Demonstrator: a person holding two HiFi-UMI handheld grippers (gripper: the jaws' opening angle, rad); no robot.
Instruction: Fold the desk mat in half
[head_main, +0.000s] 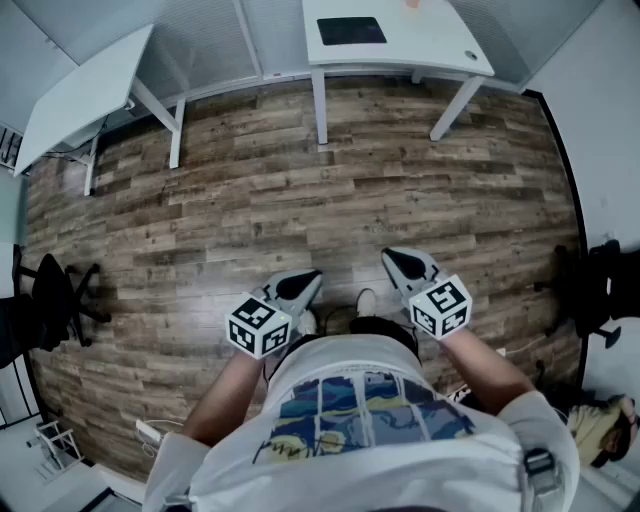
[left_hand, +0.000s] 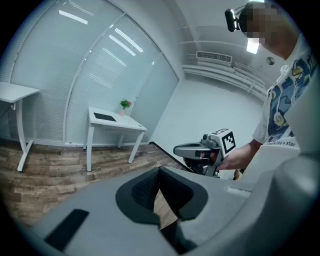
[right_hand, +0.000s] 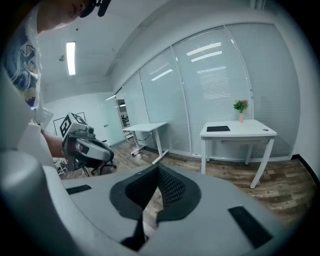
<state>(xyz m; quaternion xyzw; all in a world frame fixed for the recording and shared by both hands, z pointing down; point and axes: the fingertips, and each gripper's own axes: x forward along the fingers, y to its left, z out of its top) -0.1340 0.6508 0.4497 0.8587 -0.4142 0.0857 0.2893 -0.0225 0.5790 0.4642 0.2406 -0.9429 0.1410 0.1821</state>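
Left gripper (head_main: 303, 283) and right gripper (head_main: 397, 260) both closed, empty, above wood floor (head_main: 300, 190); desk mat (head_main: 350, 30) flat on far white desk (head_main: 420, 48).

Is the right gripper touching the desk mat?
Apart. Head view shows the desk mat on the far desk, wood floor between it and the right gripper.

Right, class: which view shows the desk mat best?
The head view: the mat lies on the far desk, seen from above as a whole dark rectangle. Both gripper views show only a thin, distant sliver of it.
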